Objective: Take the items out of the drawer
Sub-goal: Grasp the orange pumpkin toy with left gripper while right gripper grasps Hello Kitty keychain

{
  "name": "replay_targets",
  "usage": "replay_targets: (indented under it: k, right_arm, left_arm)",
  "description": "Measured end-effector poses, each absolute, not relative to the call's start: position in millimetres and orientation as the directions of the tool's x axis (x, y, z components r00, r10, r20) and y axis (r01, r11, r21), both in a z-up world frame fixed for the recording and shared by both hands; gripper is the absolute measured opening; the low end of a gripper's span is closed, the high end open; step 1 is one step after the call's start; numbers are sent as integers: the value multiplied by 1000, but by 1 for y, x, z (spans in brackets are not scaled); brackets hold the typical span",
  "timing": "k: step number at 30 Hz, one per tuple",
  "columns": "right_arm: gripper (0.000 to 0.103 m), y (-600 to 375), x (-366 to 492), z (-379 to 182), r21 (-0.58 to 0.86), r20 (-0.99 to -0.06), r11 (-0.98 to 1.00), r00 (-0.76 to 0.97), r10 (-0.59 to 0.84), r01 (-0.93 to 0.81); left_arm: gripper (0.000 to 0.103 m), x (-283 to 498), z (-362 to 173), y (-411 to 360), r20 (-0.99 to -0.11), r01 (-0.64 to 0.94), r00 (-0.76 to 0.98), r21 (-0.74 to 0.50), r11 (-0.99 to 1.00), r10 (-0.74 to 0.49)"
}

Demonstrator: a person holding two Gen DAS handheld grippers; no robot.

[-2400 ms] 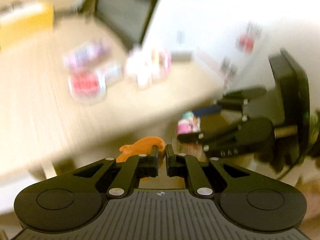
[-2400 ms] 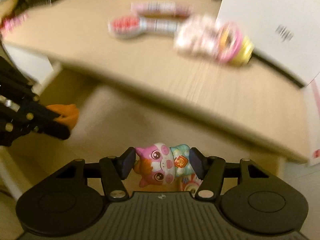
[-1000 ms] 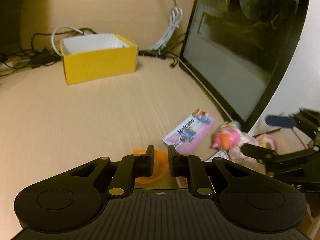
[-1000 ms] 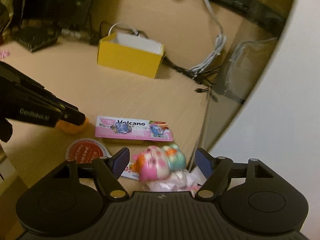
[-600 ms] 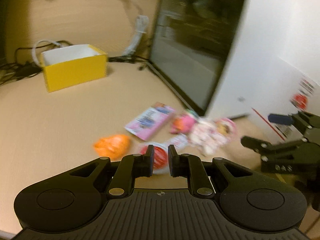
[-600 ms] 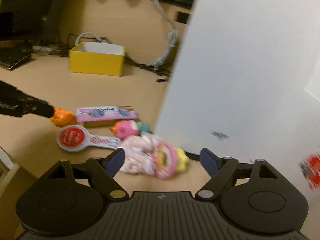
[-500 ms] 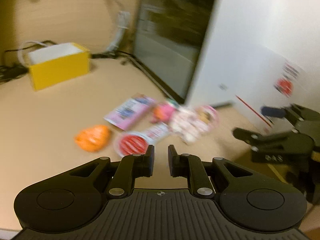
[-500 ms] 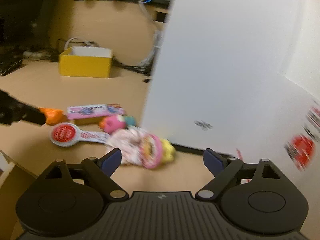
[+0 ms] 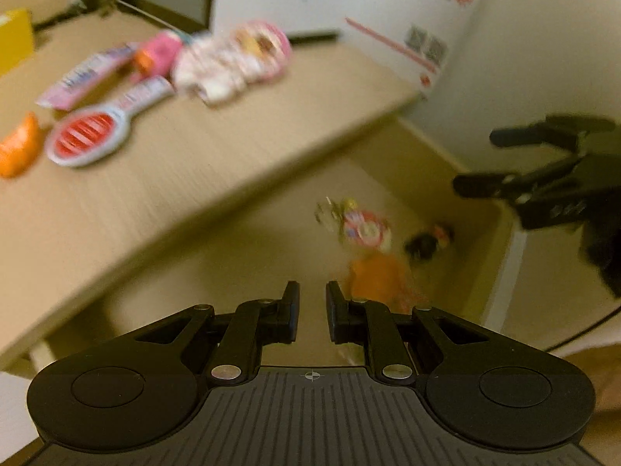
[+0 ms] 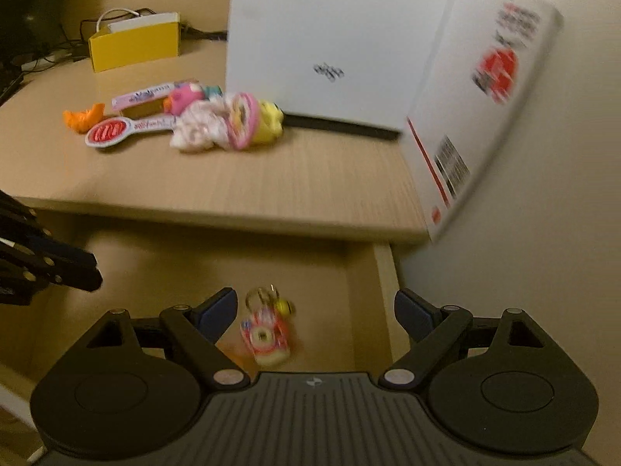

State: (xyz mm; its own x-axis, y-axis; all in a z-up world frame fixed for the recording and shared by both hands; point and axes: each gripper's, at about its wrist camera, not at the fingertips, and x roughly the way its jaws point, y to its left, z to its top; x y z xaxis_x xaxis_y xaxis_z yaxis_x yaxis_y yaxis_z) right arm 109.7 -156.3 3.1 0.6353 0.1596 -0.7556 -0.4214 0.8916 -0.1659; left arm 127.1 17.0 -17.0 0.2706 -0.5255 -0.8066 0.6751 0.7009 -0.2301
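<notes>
The open drawer (image 10: 382, 291) sits under the desk edge. On its floor lie a pink-and-red keychain toy (image 10: 266, 336) (image 9: 363, 227), an orange item (image 9: 378, 279) and a small dark item (image 9: 425, 244), all blurred. My right gripper (image 10: 314, 310) (image 9: 475, 161) hangs above the keychain toy, jaws wide open and empty. My left gripper (image 9: 312, 310) (image 10: 77, 268) is over the drawer's left part, with only a narrow gap between its fingers and nothing in it. On the desk top are an orange toy (image 10: 83, 116), a red brush (image 10: 112, 132), a pink toy (image 10: 186, 97) and a pink-white bundle (image 10: 225, 122).
A large white box (image 10: 349, 39) stands on the desk's right side, against the wall. A yellow box (image 10: 136, 40) and cables are at the back left. A pink packet (image 10: 151, 95) lies behind the brush. The desk's front edge (image 10: 233, 217) overhangs the drawer.
The right jaws widened and left the pink toy on the desk. The orange toy stayed on the desk too. Both grippers swung away from the desk top and down over the open drawer.
</notes>
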Motion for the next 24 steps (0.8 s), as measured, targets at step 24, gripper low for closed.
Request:
replay_targets:
  k: [24]
  right_arm:
    - [89,-176,103,-30,-130,-870,828,464,169,-545]
  left_arm:
    - [16,159,-95,-64,-875,567,26,-385,728,-484]
